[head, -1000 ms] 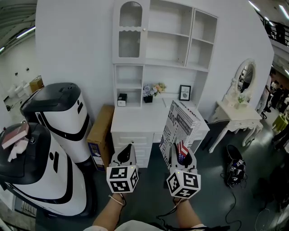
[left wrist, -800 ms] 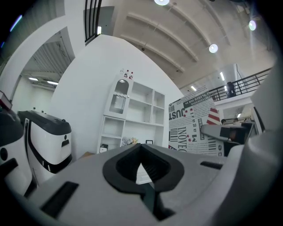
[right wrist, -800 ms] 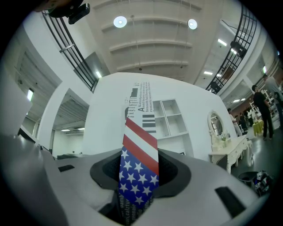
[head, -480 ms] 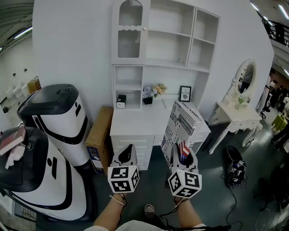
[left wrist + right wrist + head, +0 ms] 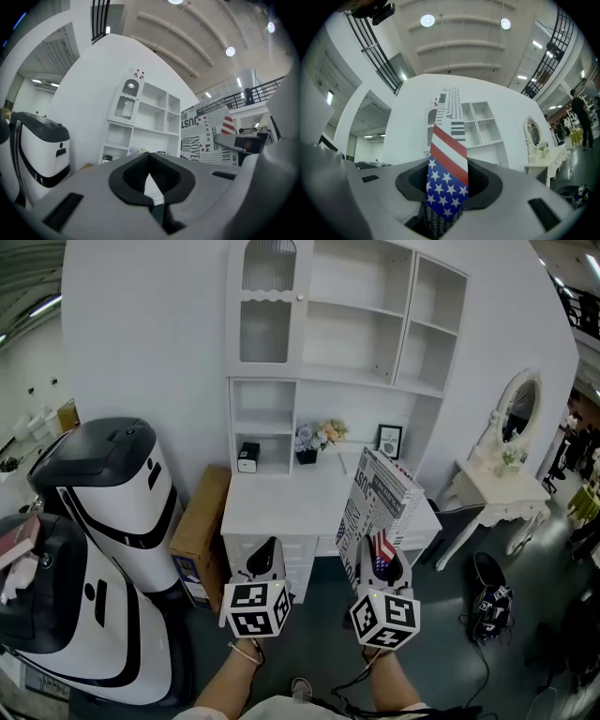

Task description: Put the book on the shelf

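A tall white shelf unit (image 5: 328, 334) with open compartments stands over a white desk (image 5: 281, 498) ahead of me. My right gripper (image 5: 380, 563) is shut on the lower edge of a large book (image 5: 375, 512), which stands upright with a black-and-white lettered cover and a stars-and-stripes spine (image 5: 447, 173). The book is in front of the desk's right half, apart from the shelves. My left gripper (image 5: 264, 563) is beside it at the left, shut and empty. In the left gripper view the book (image 5: 206, 136) is at the right, with the shelf unit (image 5: 150, 122) behind it.
Two large white-and-black machines (image 5: 112, 484) stand at the left, with a cardboard box (image 5: 199, 535) leaning beside the desk. On the desk are flowers (image 5: 314, 439), a framed picture (image 5: 389, 440) and a small black item (image 5: 247, 456). A dressing table with a mirror (image 5: 497, 484) and a dark bag (image 5: 487, 601) are at the right.
The shelf unit and desk have come slightly nearer and larger in the head view. Both grippers and the held book keep their places relative to each other.
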Motion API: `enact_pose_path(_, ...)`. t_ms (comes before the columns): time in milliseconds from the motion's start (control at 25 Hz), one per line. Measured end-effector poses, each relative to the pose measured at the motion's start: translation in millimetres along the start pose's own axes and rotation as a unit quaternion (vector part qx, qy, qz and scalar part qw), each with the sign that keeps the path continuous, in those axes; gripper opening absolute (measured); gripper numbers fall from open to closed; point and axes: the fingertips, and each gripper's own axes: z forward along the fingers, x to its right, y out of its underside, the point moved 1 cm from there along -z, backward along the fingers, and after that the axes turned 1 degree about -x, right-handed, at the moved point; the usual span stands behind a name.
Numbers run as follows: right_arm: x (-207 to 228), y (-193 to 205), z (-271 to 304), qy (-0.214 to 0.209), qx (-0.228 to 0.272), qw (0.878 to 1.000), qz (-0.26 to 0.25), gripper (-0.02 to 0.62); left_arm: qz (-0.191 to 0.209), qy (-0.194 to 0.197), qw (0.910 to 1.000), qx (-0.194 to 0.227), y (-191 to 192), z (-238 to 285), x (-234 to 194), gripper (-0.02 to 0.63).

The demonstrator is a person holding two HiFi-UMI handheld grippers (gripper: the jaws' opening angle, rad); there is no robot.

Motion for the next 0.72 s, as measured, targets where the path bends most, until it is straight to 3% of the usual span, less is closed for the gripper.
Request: enact_pose_path(720,77,2,111,-0.022,0.01,1.0,0.018,0.17,0.02,-0.02,0.9996,0.009,-15,125,19,0.001)
